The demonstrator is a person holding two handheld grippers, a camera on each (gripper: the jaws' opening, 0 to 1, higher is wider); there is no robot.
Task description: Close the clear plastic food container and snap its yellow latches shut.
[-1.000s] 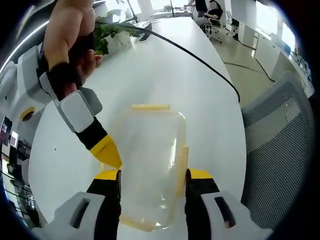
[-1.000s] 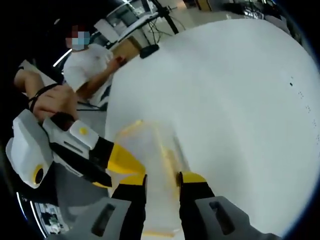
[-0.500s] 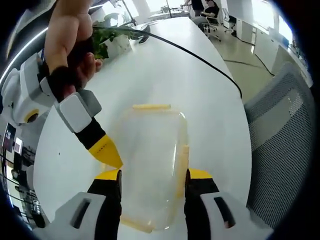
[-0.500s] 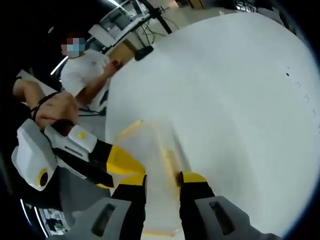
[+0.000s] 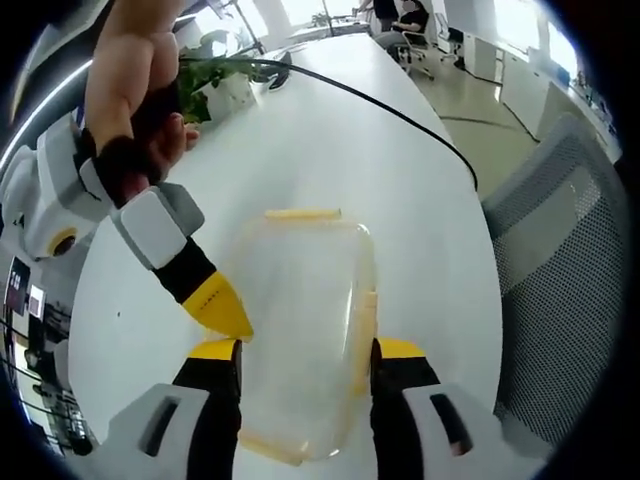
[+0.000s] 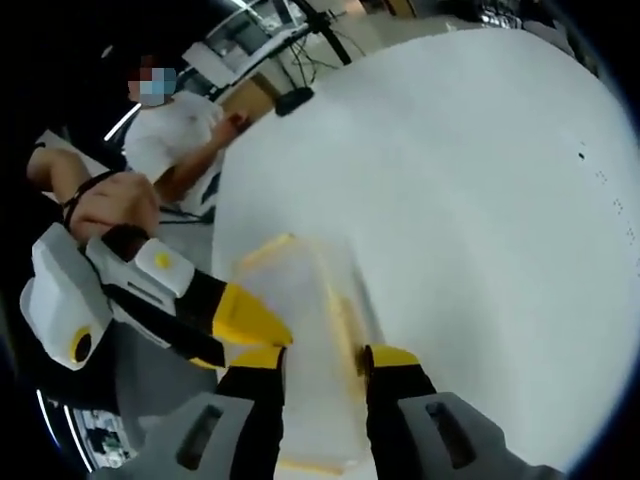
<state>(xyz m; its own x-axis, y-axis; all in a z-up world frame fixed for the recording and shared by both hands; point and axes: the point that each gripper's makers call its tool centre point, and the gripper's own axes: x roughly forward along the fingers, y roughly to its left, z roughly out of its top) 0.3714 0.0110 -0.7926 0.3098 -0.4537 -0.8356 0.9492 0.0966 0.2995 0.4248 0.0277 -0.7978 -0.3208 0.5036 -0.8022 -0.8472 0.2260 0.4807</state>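
The clear plastic container (image 5: pixel 300 320) lies lid-up on the white table (image 5: pixel 330 150), with yellow latches at its far end (image 5: pixel 300 213) and right side (image 5: pixel 366 320). My left gripper (image 5: pixel 307 350) straddles its width, one jaw against each long side, shut on it. The right gripper (image 5: pixel 222 308) comes in from the upper left in a hand (image 5: pixel 140 90), its yellow tip at the container's left edge. In the right gripper view my right gripper (image 6: pixel 322 360) holds the container (image 6: pixel 300 310) and a yellow side latch (image 6: pixel 342 325) between close-set jaws. The left gripper (image 6: pixel 250 320) touches beside it.
A black cable (image 5: pixel 400 115) runs across the table toward a potted plant (image 5: pixel 215 70) at the far left. A grey mesh chair (image 5: pixel 560 250) stands at the table's right edge. A person in a white shirt (image 6: pixel 185 130) sits beyond the table.
Both grippers stay at the container and it has not moved. The views have shifted slightly with the hands.
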